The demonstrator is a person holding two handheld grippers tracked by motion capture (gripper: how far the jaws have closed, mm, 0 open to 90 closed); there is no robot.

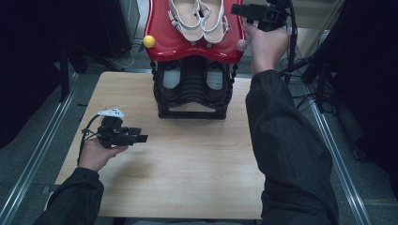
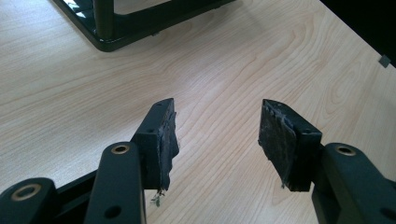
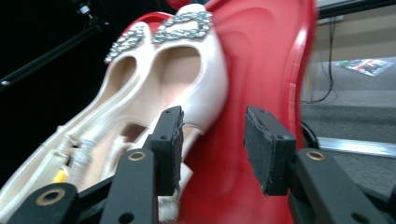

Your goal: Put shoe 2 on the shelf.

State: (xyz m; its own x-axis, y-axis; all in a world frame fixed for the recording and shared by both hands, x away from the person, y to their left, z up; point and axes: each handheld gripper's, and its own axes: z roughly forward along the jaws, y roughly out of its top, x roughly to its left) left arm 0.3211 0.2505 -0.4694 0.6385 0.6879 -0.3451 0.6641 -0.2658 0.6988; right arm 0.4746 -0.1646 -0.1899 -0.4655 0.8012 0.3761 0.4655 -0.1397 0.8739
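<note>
A pair of cream sandals (image 1: 199, 18) with jewelled fronts lies side by side on a red tray (image 1: 159, 44) that tops a black shoe rack (image 1: 192, 96). My right gripper (image 1: 236, 9) is held at the tray's right edge, pointing left toward the sandals. In the right gripper view it (image 3: 212, 116) is open, with the nearer sandal (image 3: 187, 79) just beyond its left pad and only red tray (image 3: 266, 60) between the pads. My left gripper (image 1: 142, 138) hovers low over the wooden table (image 1: 187, 164), left of the rack. Its jaws are open (image 2: 217, 112) on nothing.
The rack's lower shelf holds another pair of shoes (image 1: 171, 77). A yellow knob (image 1: 149, 41) and a pink knob (image 1: 241, 45) sit at the tray's front corners. The rack's foot (image 2: 112, 32) lies ahead of the left gripper. Cables and dark stands surround the table.
</note>
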